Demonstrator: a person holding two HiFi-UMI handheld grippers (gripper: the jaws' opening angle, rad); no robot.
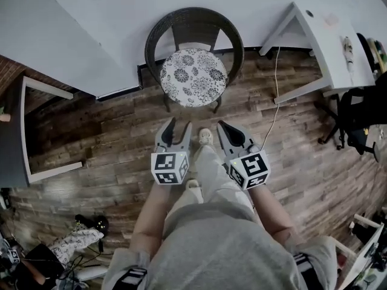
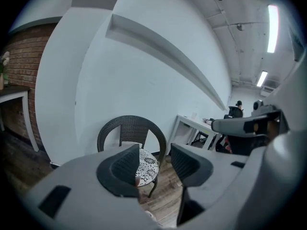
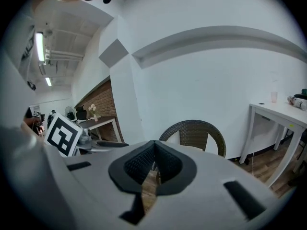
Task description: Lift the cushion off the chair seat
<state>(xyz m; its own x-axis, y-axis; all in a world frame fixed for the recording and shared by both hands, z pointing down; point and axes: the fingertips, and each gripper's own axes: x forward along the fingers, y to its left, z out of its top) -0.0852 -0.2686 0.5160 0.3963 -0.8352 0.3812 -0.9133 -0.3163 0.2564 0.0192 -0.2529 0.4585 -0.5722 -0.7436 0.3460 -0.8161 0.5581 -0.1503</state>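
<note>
Lying flat on the dark wicker chair (image 1: pixel 156 38), the round cushion (image 1: pixel 193 77) is white with dark flowers. The left gripper (image 1: pixel 177 128) and right gripper (image 1: pixel 225 127) hover short of it, over the wood floor (image 1: pixel 109 144).

From the left gripper view, the jaws stand apart and empty, the cushion well beyond them.

From the right gripper view, the jaws meet at their tips, holding nothing, with the chair behind.

Cannot see most of the cushion (image 2: pixel 146 166) in the left gripper view: blocked by a jaw of the left gripper (image 2: pixel 155 151). Cannot see the chair (image 3: pixel 194 134) seat in the right gripper view, only its back above the right gripper (image 3: pixel 154 147). Cannot identify small items (image 1: pixel 347 46) near the right edge of the white desk (image 1: pixel 329 41).
</note>
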